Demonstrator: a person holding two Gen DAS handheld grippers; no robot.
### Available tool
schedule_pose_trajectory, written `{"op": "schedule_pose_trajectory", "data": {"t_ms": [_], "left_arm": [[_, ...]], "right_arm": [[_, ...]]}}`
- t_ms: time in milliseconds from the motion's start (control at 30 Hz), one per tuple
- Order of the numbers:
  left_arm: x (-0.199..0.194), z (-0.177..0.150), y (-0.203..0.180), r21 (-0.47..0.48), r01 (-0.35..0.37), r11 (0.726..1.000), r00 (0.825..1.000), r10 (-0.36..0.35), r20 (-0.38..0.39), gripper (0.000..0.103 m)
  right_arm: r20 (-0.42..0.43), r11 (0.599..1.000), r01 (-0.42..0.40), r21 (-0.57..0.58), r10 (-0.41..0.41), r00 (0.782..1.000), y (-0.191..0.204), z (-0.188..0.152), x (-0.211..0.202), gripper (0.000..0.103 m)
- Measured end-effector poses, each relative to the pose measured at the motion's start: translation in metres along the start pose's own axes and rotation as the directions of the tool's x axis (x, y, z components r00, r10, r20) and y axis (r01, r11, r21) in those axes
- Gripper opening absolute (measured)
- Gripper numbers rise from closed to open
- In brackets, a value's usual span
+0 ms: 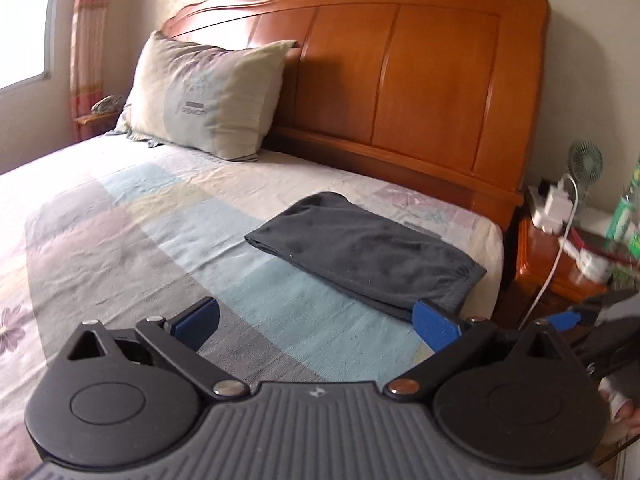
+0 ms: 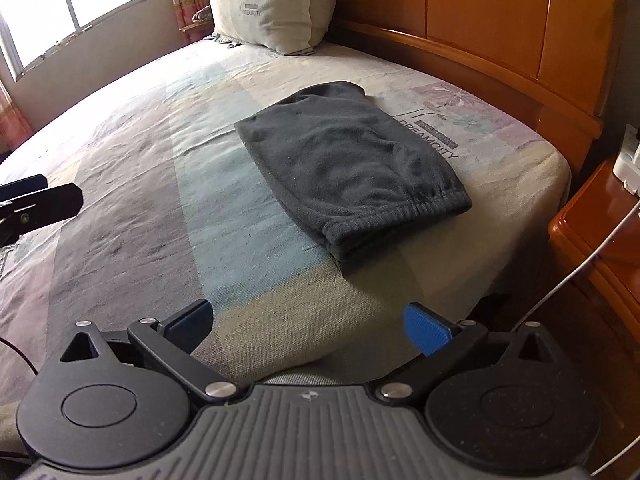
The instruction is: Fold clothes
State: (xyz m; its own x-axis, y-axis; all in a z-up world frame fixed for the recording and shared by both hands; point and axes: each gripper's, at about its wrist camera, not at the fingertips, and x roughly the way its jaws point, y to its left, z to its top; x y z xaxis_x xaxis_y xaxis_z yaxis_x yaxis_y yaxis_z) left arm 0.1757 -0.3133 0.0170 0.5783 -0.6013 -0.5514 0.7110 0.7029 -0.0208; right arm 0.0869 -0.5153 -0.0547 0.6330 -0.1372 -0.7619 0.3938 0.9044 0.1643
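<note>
A dark folded garment (image 2: 348,168) lies flat on the bed (image 2: 120,184) near its right edge and the headboard (image 2: 480,32). The left gripper (image 1: 316,322) and right gripper (image 2: 308,326) hover short of it, jaws spread wide and empty, with bare sheet stretching toward the pillow (image 2: 272,4).

The left gripper (image 1: 316,322) is hovering with jaws spread wide over the patchwork bedsheet (image 1: 160,216). A folded dark grey garment (image 1: 368,248) is lying at one o'clock, its near corner just beside the right blue fingertip (image 1: 434,322).
</note>
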Motion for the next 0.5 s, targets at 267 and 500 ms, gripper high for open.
{"op": "schedule_pose_trajectory", "data": {"t_ms": [267,500], "left_arm": [[-0.002,-0.011,-0.016,0.064,0.021,0.998,0.996,-0.015,-0.086,0.102],[-0.004,-0.02,-0.024,0.006,0.036,0.999,0.989,-0.035,-0.145,0.102]], "right_arm": [[-0.007,1.0,0.011,-0.02,-0.011,1.0,0.011,-0.015,-0.015,0.103],[0.002,0.999,0.008,-0.042,-0.008,1.0,0.019,-0.023,-0.025,0.103]]}}
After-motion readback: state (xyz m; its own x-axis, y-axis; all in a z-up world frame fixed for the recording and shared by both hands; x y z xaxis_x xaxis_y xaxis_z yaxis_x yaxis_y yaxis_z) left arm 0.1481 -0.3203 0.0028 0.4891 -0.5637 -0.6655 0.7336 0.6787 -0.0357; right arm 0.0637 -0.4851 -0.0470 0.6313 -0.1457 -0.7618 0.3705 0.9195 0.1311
